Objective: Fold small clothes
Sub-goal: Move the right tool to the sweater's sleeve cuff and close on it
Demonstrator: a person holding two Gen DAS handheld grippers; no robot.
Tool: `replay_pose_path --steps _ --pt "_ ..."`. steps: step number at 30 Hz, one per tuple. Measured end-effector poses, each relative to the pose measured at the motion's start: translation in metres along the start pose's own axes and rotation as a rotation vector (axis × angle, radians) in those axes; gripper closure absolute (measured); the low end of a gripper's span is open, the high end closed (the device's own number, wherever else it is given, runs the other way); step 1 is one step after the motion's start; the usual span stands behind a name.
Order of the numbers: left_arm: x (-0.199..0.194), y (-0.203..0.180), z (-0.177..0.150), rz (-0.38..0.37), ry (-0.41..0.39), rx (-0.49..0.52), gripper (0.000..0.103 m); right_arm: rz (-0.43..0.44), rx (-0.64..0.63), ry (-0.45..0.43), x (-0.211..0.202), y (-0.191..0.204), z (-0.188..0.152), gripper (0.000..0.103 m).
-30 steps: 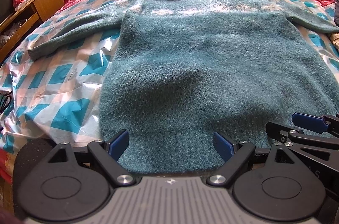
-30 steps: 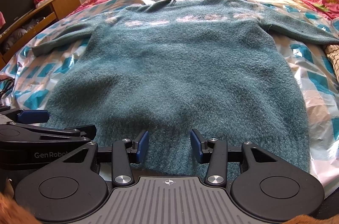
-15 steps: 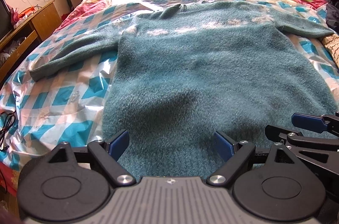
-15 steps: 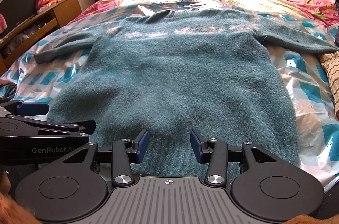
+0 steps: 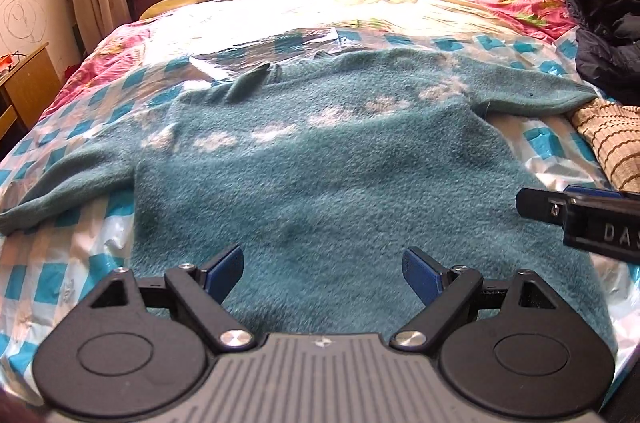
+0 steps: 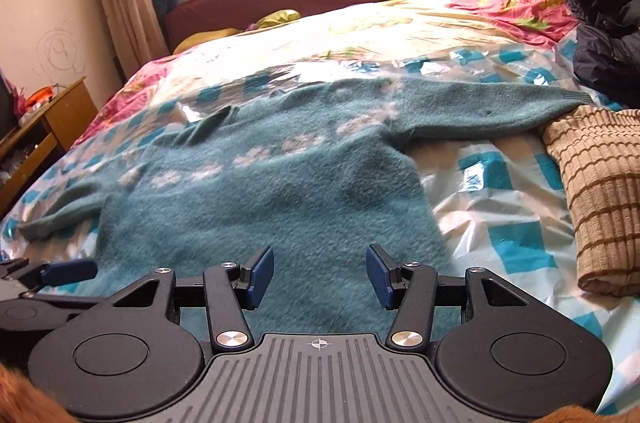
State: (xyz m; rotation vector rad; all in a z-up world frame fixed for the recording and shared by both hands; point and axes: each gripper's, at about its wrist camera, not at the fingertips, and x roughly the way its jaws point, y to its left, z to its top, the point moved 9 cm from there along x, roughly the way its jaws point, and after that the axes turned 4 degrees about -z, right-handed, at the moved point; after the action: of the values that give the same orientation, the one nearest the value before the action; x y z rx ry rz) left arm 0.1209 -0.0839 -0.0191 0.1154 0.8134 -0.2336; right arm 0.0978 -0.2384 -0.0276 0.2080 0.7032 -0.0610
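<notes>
From the left wrist, the teal sweater (image 5: 320,175) lies flat on the bed (image 5: 60,263), hem nearest, collar far, sleeves spread sideways. The left tool (image 5: 323,273) hovers over the hem, fingers wide apart and empty.

From the right wrist, the right tool (image 6: 320,275), also spread and empty, sits nearer the right sleeve (image 6: 500,107); contact with the knit seems absent, though motion blur hampers certainty.

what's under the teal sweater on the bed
The fuzzy teal knitted sweater lies flat on a glossy blue-and-white checked plastic sheet, which shows around its edges. Whatever lies directly beneath the sweater's body is covered.
</notes>
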Motion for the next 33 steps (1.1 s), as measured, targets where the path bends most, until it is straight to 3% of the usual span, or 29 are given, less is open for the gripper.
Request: replay_pose_path --steps 12,18,22,33 --pt "0.059 -0.07 0.069 -0.096 -0.036 0.061 0.012 -0.166 0.229 -0.069 0.052 -0.138 0.087 0.052" --pt "0.086 -0.092 0.099 -0.12 -0.058 0.055 0.012 -0.183 0.361 -0.028 0.089 -0.19 0.105 0.054" --pt "0.102 -0.101 0.106 -0.127 -0.051 0.061 0.012 -0.235 0.404 -0.036 0.103 -0.219 0.114 0.054" --pt "0.122 -0.108 0.1 -0.147 -0.012 0.048 0.012 -0.252 0.643 -0.031 0.147 -0.279 0.13 0.054"
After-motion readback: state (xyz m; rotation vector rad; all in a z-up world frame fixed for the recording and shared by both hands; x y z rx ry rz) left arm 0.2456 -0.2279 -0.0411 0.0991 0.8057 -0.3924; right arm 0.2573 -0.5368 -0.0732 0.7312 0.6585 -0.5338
